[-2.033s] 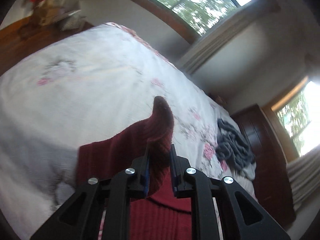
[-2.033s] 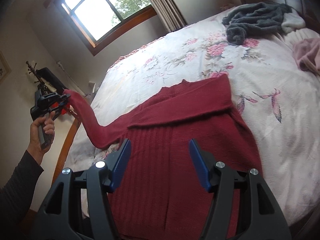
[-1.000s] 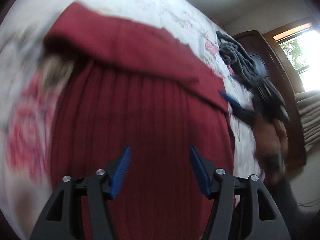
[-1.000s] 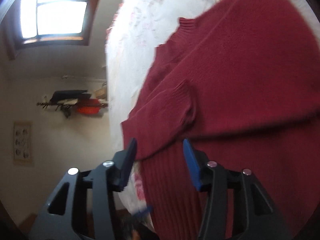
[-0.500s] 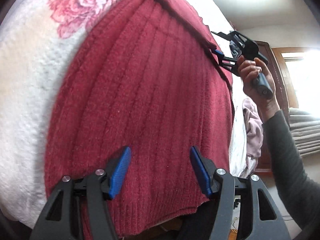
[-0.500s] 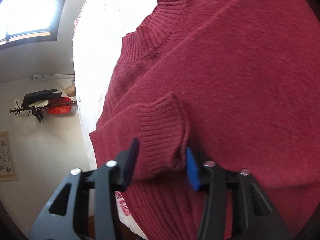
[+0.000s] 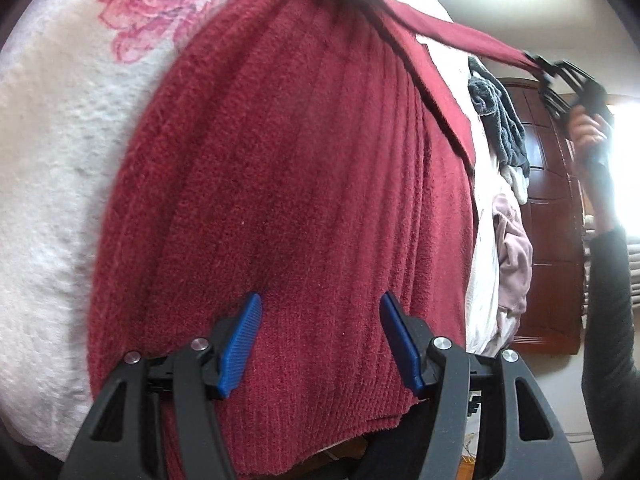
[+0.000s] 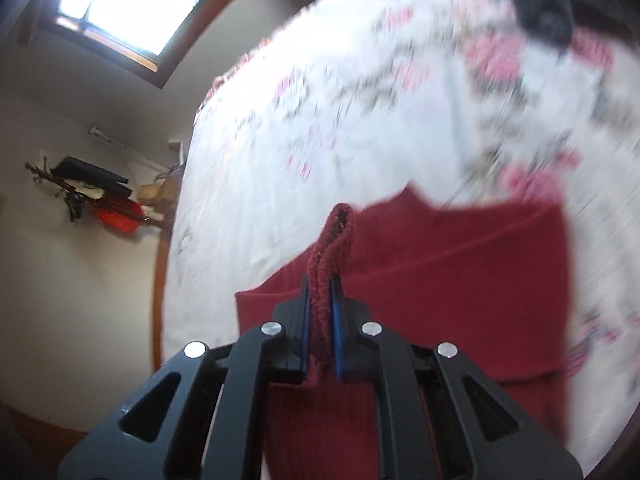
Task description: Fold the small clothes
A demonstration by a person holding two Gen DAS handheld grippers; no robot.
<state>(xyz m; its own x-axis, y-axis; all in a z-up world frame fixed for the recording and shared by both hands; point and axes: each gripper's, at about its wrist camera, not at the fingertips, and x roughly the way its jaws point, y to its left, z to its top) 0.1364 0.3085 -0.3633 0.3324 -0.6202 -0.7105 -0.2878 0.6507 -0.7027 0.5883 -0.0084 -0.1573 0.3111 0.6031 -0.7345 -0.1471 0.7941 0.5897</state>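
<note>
Left gripper (image 7: 320,344) was spread wide, empty, low over the near hem of the red sweater (image 7: 296,184). Right gripper (image 8: 320,312) was pinched tight on the sleeve cuff (image 8: 332,248), lifted off the body; in the left wrist view the sleeve ran taut up to it at far right, held by a hand (image 7: 588,132).

Sweater lay flat on the bed (image 7: 48,184), hem at the near edge. Fold looked early: one sleeve appeared laid across the chest, this one in the air, body not yet folded.

Floral bedspread (image 8: 360,112), white with pink roses. Farther: grey garment (image 7: 500,120) and pink garment (image 7: 512,256) waiting. Dark wood wardrobe (image 7: 552,208), window (image 8: 124,12), wall rack (image 8: 92,192) beyond.
</note>
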